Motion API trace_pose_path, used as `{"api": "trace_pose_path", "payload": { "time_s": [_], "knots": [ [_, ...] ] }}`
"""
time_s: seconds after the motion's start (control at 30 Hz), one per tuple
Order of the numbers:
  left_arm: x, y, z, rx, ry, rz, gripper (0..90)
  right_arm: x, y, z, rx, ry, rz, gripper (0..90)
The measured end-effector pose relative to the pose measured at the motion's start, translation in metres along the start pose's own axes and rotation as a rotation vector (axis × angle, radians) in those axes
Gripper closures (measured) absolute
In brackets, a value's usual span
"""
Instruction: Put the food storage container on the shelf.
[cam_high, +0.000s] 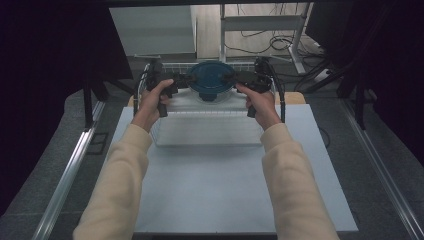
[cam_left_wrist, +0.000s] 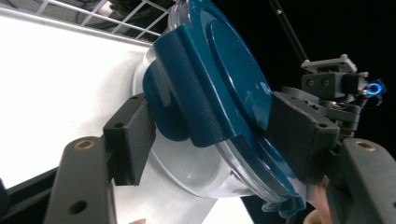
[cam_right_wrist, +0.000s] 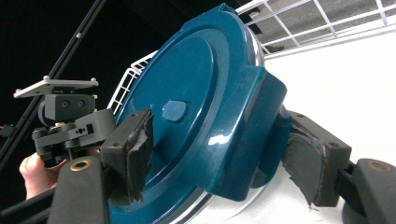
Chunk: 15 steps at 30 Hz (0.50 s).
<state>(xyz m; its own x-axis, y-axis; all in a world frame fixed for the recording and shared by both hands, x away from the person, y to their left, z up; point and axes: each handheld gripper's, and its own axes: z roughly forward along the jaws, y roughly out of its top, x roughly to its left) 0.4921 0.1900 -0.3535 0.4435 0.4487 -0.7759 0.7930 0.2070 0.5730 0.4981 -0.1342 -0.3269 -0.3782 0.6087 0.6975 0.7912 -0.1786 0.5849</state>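
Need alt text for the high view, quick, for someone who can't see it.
Both grippers, left and right, flank a round blue-lidded container in a white wire basket on a pale table. The person's sleeved arms reach in from below.

Overhead light is washing out the pale counter (cam_high: 220, 190) while the room's edges are sitting in darkness. Glare is glinting off the blue lid (cam_right_wrist: 196, 116), and the close views are looking slightly soft.

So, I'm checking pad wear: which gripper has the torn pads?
The right gripper: its black pads are ragged and torn along the edges, while the left gripper has clean, square-edged pads.
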Motion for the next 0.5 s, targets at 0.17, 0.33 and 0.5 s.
{"api": "trace_pose_path", "payload": {
  "time_s": [0.17, 0.33, 0.5],
  "knots": [
    [-0.014, -0.004, -0.002, 0.007, 0.092, 0.097, 25.5, 0.013, -0.005, -0.009, -0.074, -0.083, -0.072, 15.7],
    [-0.02, -0.012, -0.007, 0.012, 0.132, 0.126, 18.2, 0.026, -0.013, -0.028, -0.098, -0.122, -0.174, 12.3],
    [-0.014, -0.016, -0.009, 0.024, 0.108, 0.059, 10.1, 0.027, -0.021, -0.036, -0.075, -0.123, -0.2, 12.4]
  ]
}}
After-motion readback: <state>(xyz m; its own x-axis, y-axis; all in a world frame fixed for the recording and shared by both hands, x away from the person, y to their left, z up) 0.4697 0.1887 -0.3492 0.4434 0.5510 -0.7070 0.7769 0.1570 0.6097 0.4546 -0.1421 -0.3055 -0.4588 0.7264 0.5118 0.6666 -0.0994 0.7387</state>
